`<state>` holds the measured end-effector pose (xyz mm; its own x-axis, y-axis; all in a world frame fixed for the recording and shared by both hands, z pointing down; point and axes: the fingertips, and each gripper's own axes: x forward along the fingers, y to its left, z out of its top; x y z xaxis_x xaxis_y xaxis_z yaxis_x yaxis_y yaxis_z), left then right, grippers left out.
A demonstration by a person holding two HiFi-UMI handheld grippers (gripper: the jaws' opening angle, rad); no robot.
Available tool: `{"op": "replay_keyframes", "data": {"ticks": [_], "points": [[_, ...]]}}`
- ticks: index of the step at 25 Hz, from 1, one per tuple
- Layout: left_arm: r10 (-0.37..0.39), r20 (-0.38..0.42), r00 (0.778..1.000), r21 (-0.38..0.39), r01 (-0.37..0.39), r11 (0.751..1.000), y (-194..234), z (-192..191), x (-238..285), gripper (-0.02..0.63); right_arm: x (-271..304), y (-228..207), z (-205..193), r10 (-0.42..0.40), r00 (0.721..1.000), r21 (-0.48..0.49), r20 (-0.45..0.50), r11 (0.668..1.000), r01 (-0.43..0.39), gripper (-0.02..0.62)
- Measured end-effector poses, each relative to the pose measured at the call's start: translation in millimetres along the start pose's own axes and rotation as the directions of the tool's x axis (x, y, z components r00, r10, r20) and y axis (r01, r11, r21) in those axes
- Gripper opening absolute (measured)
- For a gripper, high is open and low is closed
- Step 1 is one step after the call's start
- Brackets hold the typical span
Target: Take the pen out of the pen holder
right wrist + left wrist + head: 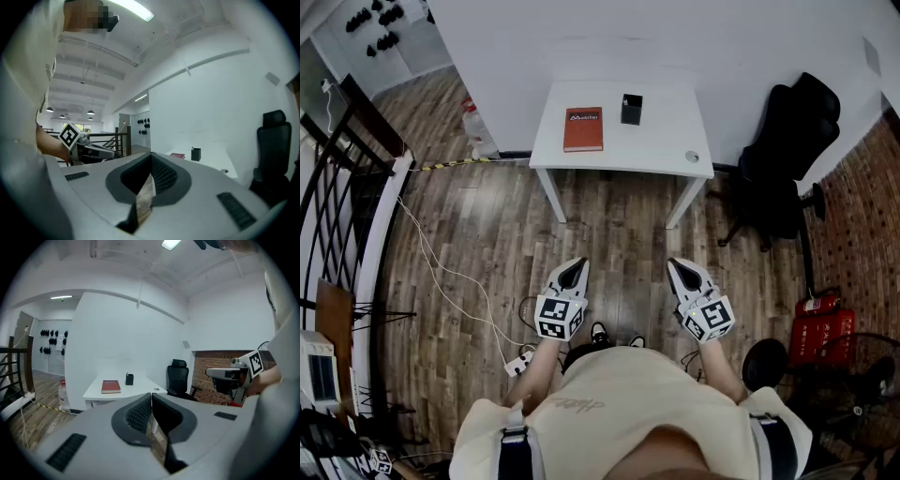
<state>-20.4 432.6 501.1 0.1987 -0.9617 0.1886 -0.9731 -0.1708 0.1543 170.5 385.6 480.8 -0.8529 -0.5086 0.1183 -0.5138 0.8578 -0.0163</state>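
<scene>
A black pen holder (631, 109) stands at the back of a white table (661, 141), far ahead of me; any pen in it is too small to make out. It also shows in the left gripper view as the pen holder (130, 378) and in the right gripper view as the pen holder (196, 153). My left gripper (574, 265) and right gripper (678, 265) hover side by side over the wood floor close to my body, well short of the table. Both are shut with nothing held: the left gripper (151, 394) and the right gripper (151, 157) have tips meeting.
A red book (583, 128) lies left of the holder, and a small round object (692, 157) sits at the table's right front corner. A black office chair (787, 159) stands to the table's right, a water bottle (476, 131) to its left. Cables (459, 281) trail across the floor; a railing (347, 187) is at far left.
</scene>
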Motion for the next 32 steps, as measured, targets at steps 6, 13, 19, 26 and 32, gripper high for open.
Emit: {"op": "replay_keyframes", "data": {"ticks": [6,13,19,26,32], "points": [[-0.018,0.025,1.000,-0.010,0.019,1.000,20.6,-1.6,12.4,0.020,16.2,-0.7,-5.8,-0.026,1.000,0.005,0.002,1.000,0.026,0.008],[-0.019,0.006,1.000,-0.051,0.019,0.999,49.0,-20.0,5.0,0.020,23.5,15.9,-17.0,-0.086,0.996,0.010,-0.039,0.996,0.086,0.008],[0.028,-0.022,0.999,-0.108,-0.030,0.994,74.7,-37.5,8.3,0.020,29.8,9.0,-25.7,-0.101,0.991,0.017,-0.089,0.994,0.103,0.008],[0.031,-0.042,0.999,-0.100,-0.035,0.994,82.2,-36.1,30.2,0.020,62.6,-4.4,-29.1,-0.067,0.993,0.038,-0.098,0.997,0.071,0.008],[0.038,-0.059,0.998,-0.069,-0.042,0.997,93.3,-21.8,66.5,0.020,109.8,-37.2,-25.9,-0.020,0.998,0.056,-0.064,0.998,0.024,0.008]]}}
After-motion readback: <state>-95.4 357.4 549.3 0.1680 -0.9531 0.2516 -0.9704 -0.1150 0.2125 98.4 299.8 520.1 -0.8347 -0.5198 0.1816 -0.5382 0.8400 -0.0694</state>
